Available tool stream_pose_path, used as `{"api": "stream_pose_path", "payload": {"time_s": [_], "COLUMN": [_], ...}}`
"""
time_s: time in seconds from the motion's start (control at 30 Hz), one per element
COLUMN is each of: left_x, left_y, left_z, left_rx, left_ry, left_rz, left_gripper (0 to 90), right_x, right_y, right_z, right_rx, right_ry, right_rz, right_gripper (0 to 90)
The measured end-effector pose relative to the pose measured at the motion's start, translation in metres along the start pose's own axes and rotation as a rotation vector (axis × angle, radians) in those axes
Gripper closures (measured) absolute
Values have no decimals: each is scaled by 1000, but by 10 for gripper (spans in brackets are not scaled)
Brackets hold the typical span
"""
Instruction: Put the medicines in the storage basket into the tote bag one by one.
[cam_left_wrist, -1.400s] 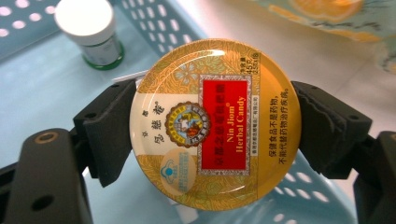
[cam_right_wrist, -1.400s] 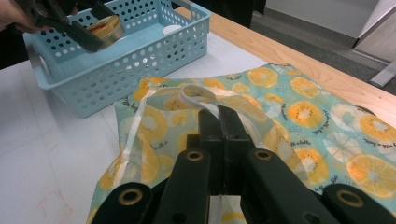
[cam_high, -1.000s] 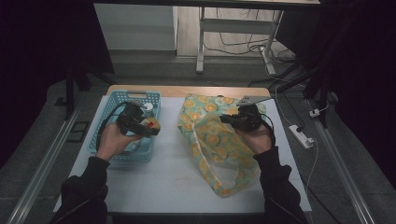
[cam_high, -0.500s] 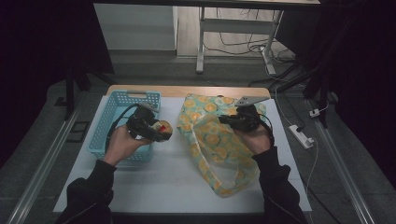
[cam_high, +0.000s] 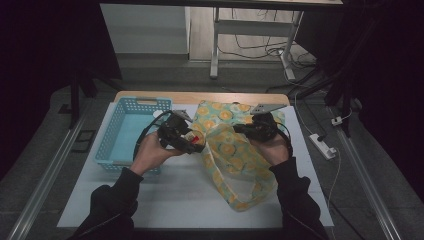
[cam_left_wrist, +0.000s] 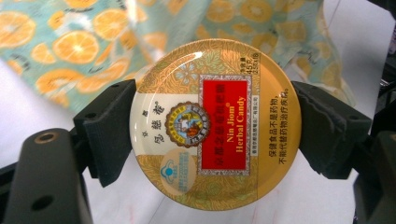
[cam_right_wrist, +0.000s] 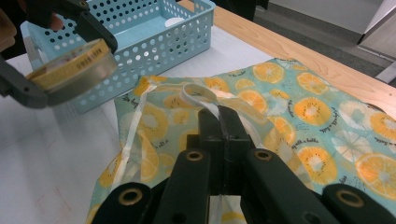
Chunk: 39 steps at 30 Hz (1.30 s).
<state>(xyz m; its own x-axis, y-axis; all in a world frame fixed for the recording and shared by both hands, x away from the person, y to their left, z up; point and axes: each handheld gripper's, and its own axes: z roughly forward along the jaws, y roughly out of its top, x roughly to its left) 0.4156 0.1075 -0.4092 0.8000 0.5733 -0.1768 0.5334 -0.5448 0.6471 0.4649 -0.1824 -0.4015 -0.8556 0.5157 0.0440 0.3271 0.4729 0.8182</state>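
Since a second ago your left gripper (cam_high: 192, 142) has been carrying the candy tin (cam_high: 194, 141) away from above the blue basket (cam_high: 116, 131) and across the white table (cam_high: 165, 192) towards the fruit-print bag (cam_high: 235, 155); your right gripper (cam_high: 241, 129) is staying where it was. You are now holding the tin just beside the bag's near edge, off the table surface. In the left gripper view the round tin (cam_left_wrist: 211, 116) is sitting clamped between the two black pads (cam_left_wrist: 109, 128), its flat lid facing the camera (being a disc, it has no long axis to speak of) and its printed text running sideways across the frame. In the right gripper view the tin (cam_right_wrist: 70, 70) is showing edge-on, tilted, with the lid facing up and away from the basket (cam_right_wrist: 154, 32). Your right gripper (cam_right_wrist: 219, 114) is pinching the bag's white strap (cam_right_wrist: 196, 93) with its jaws fully closed, lifting the cloth (cam_right_wrist: 299, 102) off the table.
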Motion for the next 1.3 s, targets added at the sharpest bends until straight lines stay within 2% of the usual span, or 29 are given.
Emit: {"api": "stream_pose_path", "payload": {"time_s": [0.2, 0.57, 0.6, 0.7, 0.97, 1.1, 1.3], "left_x": [-11, -19, -21, -22, -20, -19, -17], "left_y": [15, 34, 37, 39, 48, 49, 52], "left_z": [17, 45, 52, 60, 85, 92, 104], "left_rx": [17, 42, 50, 63, 47, 35, 38], "left_ry": [-25, -61, -56, -52, -34, -31, 1], "left_rz": [34, 66, 68, 75, 88, 81, 86], "left_gripper": [204, 204, 204, 204, 203, 203, 203], "right_x": [0, -1, -1, -1, 0, 0, -1], "right_y": [0, -1, -1, -1, -1, 0, -1], "right_z": [0, 2, 2, 2, 2, 2, 2], "right_rx": [0, 4, 5, 5, 4, 2, 2], "right_ry": [1, -3, -3, -4, -5, -5, -6], "right_rz": [1, 3, 3, 5, 3, 7, 7], "right_gripper": [893, 894, 893, 893, 893, 893, 893]}}
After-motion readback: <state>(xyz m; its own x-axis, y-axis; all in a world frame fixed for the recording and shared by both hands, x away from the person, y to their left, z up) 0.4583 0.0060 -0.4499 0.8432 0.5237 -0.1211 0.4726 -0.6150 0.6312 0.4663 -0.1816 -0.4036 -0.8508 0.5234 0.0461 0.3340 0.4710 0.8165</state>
